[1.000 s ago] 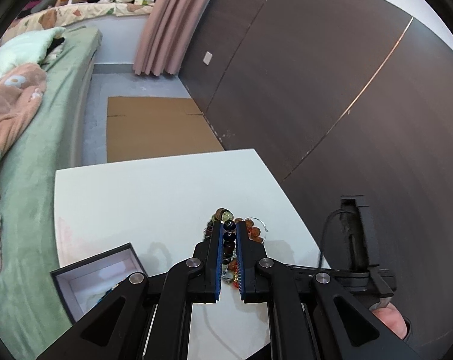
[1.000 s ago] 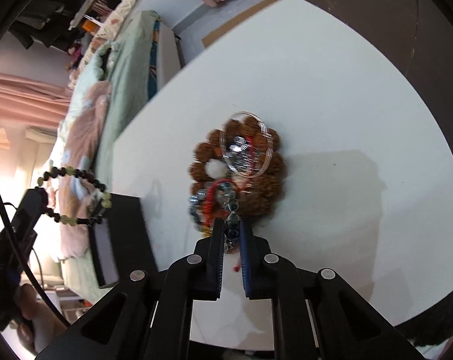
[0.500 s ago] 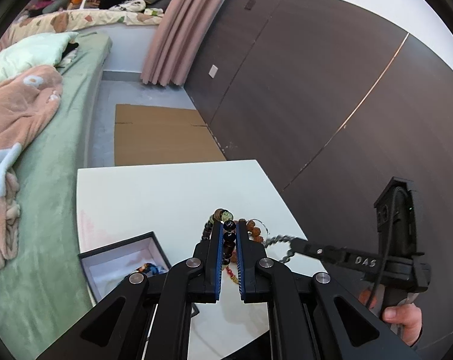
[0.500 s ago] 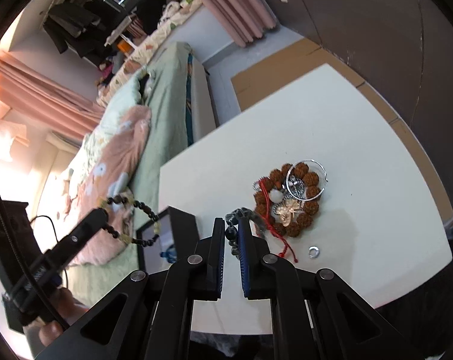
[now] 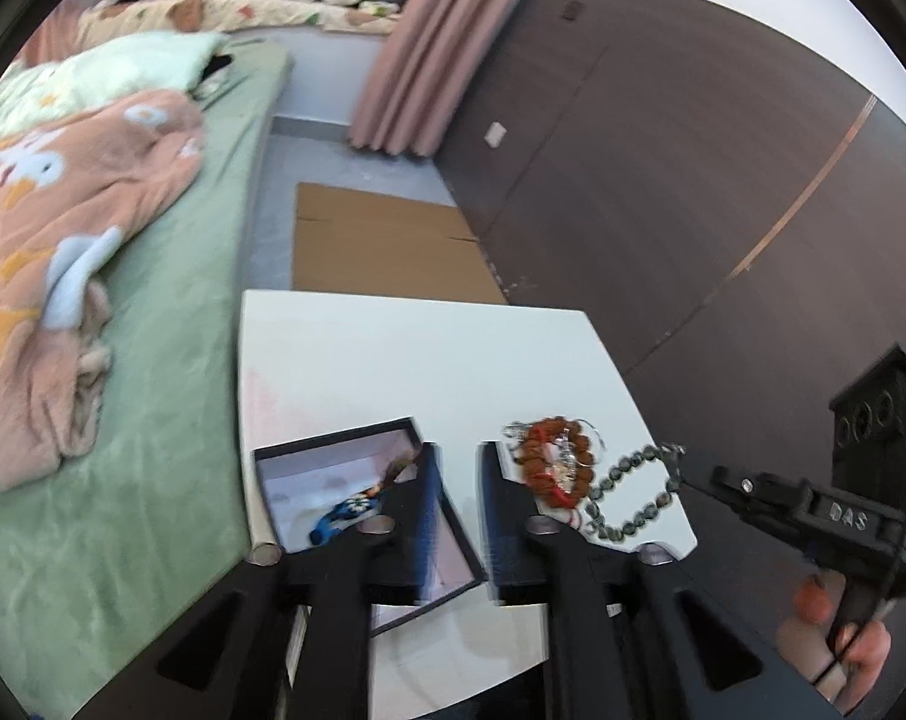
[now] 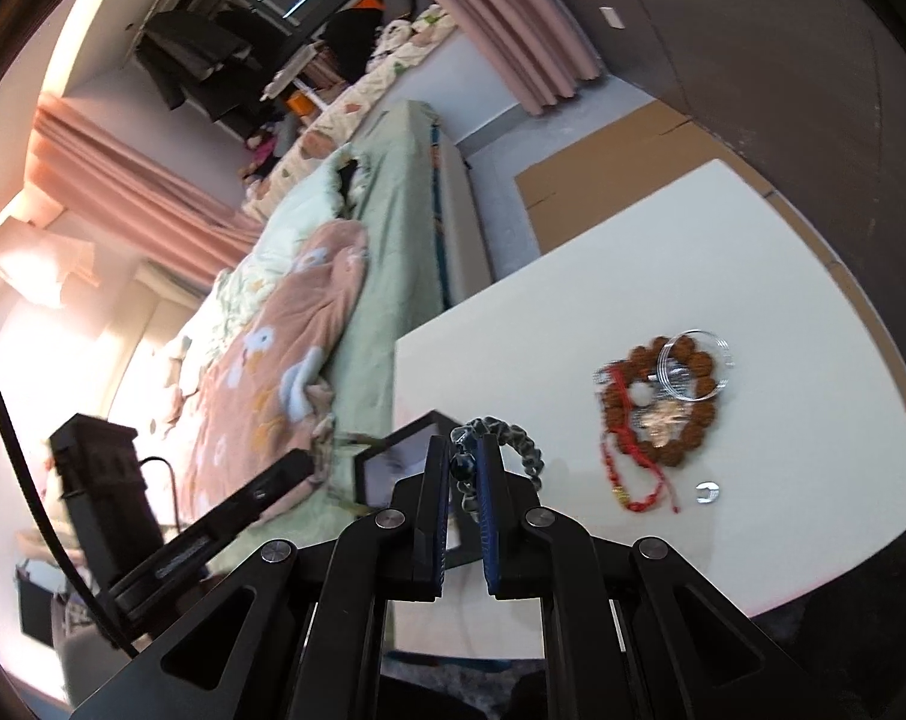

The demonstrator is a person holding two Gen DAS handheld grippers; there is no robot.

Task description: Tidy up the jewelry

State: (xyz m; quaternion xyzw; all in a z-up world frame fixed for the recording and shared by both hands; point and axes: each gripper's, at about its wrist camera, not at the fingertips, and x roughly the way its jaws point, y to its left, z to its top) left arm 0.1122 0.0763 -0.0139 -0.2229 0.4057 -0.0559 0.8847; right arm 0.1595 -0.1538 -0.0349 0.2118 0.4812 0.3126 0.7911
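Left tool (image 5: 456, 468) opening, its beaded bracelet (image 5: 393, 468) dropped into box (image 5: 333, 450).

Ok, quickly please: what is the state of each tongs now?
Left tongs: opening, nothing between them.
Right tongs: closed on the dark bead bracelet.

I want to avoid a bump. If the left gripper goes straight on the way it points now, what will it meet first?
Probably the open black box, at its right edge, or the white table just beside it. The left gripper is opening with nothing between its fingers. Depth is unclear here.
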